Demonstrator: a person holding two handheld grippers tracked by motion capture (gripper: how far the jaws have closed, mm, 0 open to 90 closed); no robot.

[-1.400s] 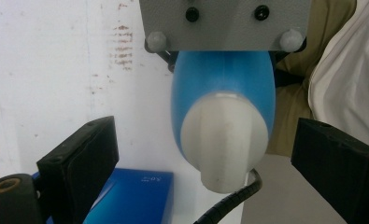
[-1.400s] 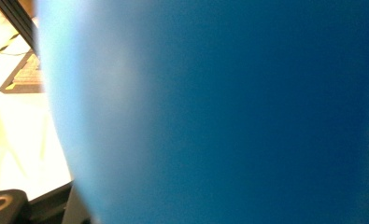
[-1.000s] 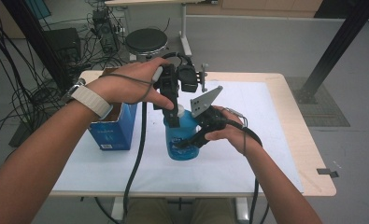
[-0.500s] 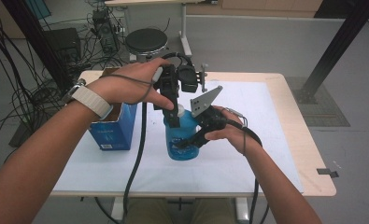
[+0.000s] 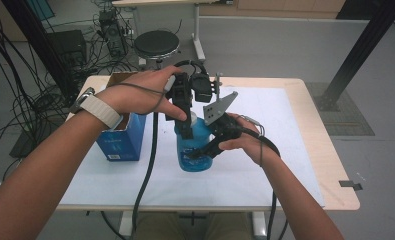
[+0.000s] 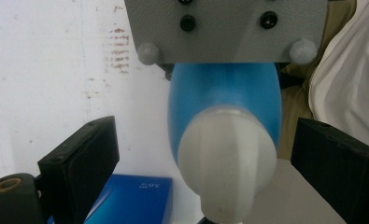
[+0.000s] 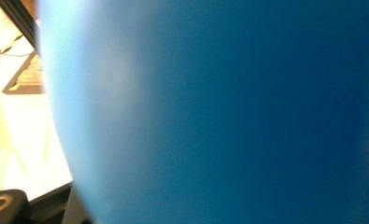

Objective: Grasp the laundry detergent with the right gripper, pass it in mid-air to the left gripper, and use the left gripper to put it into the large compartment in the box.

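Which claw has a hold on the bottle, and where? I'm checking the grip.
The right claw clamps the blue bottle by its body. The left claw stands open around its white cap.

Left gripper (image 6: 205,154) jaws stand apart around the white cap (image 6: 226,158), with free gaps on both sides; blue box (image 6: 131,200) lies below the left jaw; grey plate (image 6: 226,28) blocks ahead.

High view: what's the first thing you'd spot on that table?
The blue bottle in the middle of the white table catches the eye first, standing upright. The right tool grips its side, and the left tool hangs open around its pale cap. A blue box stands just left of the bottle.
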